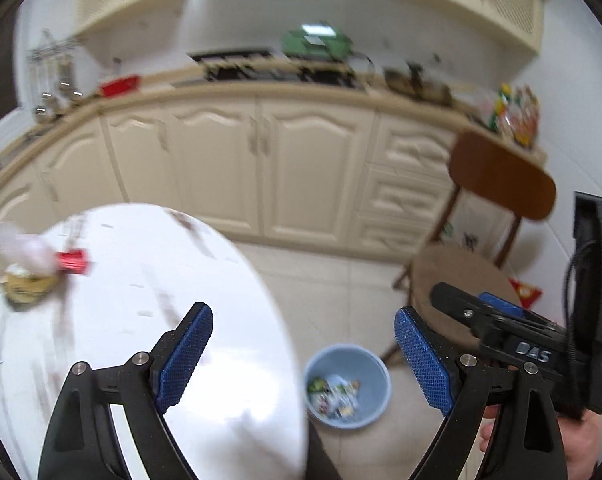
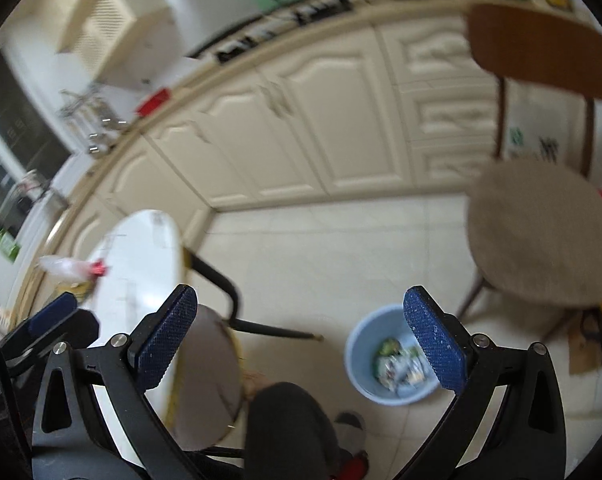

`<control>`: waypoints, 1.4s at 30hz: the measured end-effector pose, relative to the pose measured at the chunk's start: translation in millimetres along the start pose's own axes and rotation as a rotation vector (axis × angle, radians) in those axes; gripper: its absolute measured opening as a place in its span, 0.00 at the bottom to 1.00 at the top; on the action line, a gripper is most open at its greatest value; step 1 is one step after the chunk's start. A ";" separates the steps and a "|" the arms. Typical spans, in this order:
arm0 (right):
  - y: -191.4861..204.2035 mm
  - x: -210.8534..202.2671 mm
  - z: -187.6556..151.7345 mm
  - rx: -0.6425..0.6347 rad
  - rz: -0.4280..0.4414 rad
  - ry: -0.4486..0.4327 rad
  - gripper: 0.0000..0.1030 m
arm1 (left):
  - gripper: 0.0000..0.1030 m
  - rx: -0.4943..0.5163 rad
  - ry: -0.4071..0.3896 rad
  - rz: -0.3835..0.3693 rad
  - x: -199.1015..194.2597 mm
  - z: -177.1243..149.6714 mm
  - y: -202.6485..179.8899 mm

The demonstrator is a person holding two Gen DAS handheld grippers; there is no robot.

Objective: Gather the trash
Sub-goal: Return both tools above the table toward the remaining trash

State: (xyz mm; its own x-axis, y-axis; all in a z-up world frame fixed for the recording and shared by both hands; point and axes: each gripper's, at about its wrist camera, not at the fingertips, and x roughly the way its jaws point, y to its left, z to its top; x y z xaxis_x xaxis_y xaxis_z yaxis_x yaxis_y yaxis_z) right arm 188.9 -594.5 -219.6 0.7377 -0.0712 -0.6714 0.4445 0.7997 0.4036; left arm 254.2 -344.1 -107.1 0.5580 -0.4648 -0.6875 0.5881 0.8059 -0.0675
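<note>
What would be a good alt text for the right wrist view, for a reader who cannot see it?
The right gripper stands open and empty above a tiled floor, over a light blue bin with wrappers inside. A white round table with leftover trash is at left, a wooden chair at right, cream cabinets behind.

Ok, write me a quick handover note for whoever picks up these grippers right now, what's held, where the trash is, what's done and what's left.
Left hand-held gripper: open, nothing between the pads.
Right hand-held gripper: open, empty too.
Blue bin: on the floor between the white table and the chair, with several wrappers already in it.
Left on the table's far edge: a red item, a whitish crumpled piece and a yellowish round thing; all blurred, so check which of them is trash.
Next: probably reach back to the table, pick those up and drop them in the bin.
</note>
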 end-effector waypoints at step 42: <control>370.9 -45.9 -82.1 -0.659 0.273 -0.116 1.00 | 0.99 -0.468 -0.215 0.504 -274.5 -183.0 141.0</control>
State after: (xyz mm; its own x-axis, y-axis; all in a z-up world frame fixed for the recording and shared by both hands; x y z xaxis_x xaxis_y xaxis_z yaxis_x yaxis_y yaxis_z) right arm 278.1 -245.7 -90.1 0.8444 0.1491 -0.5146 -0.1357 0.9887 0.0638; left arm 76.8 -35.7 -60.2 0.8266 -0.0178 -0.5625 -0.0570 0.9917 -0.1151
